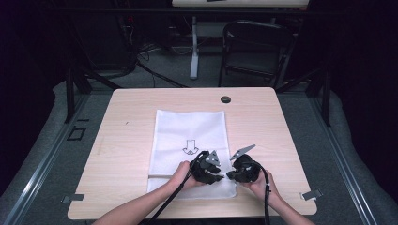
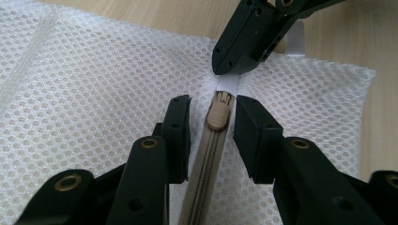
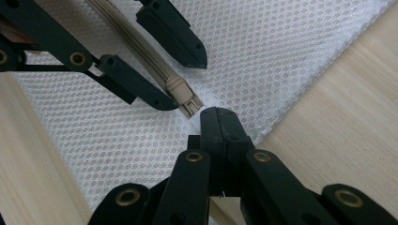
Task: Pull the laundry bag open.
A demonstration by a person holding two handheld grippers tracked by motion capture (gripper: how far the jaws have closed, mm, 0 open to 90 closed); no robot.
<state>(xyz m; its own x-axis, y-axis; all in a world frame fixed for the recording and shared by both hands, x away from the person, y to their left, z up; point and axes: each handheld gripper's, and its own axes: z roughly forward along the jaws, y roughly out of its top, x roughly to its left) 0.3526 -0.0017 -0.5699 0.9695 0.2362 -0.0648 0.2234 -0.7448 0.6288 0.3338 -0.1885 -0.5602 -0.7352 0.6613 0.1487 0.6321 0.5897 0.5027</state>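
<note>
1. The left gripper [image 2: 212,136] is seen low over the white mesh laundry bag [image 1: 187,140], its jaws parted on either side of the beige zipper slider [image 2: 218,112]; a narrow gap is left on each side, so nothing is pinched yet.
2. The right gripper [image 3: 219,123] is held with its jaws pressed together, clamped on the white fabric tab [image 2: 228,84] at the end of the zipper, just past the slider.
3. From the high view, both grippers are found close together over the bag's near end, left gripper [image 1: 209,171] beside right gripper [image 1: 239,171].
4. The bag is laid lengthwise on the wooden table [image 1: 122,140], its near edge close to the table's front edge.
5. Wide bare wood is left to both sides of the bag, and more beyond its far edge up to the round cable grommet [image 1: 225,99].
6. The beige zipper track [image 2: 206,178] is seen running back between the left jaws, closed along its visible length.
7. A downward arrow outline [image 1: 189,146] is printed on the bag; no readable words can be made out.
</note>
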